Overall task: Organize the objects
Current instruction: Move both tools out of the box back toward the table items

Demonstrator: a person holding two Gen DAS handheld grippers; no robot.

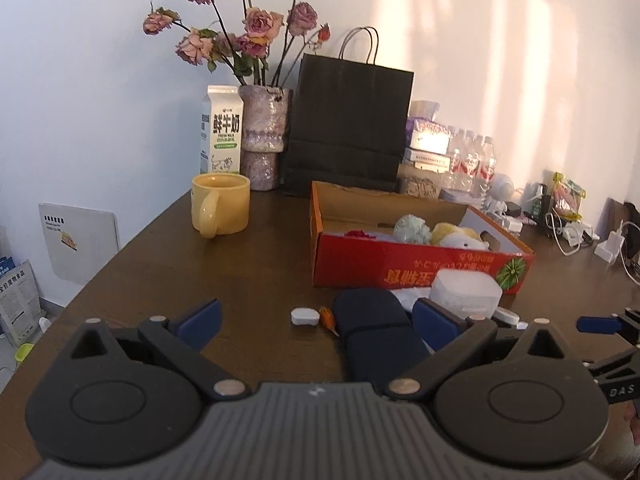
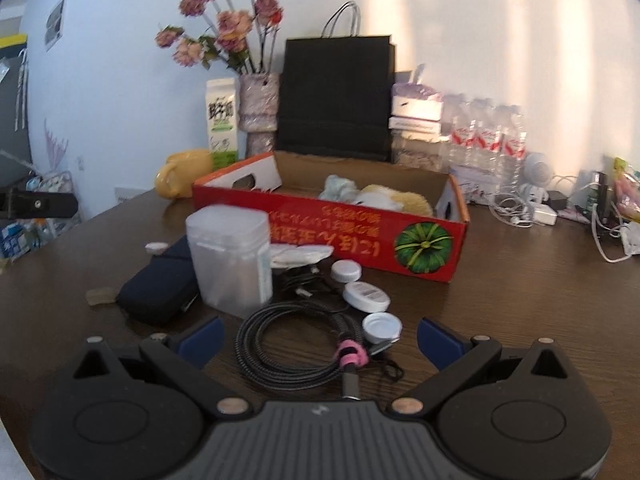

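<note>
Two round white caps [image 2: 382,326], braided cable [image 2: 296,340]

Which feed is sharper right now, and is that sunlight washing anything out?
Left wrist view is crisp: milk carton print reads cleanly. Right wrist view is softly blurred, smearing the clear plastic jar and the red box lettering. In both, warm sun streaks the wall and glares on the tissue pack; fisheye bends the edges.

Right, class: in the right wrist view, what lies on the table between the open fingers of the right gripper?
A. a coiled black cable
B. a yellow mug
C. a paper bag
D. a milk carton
A: the coiled cable, with its pink tie, lies between the spread fingers of the right gripper.
</note>
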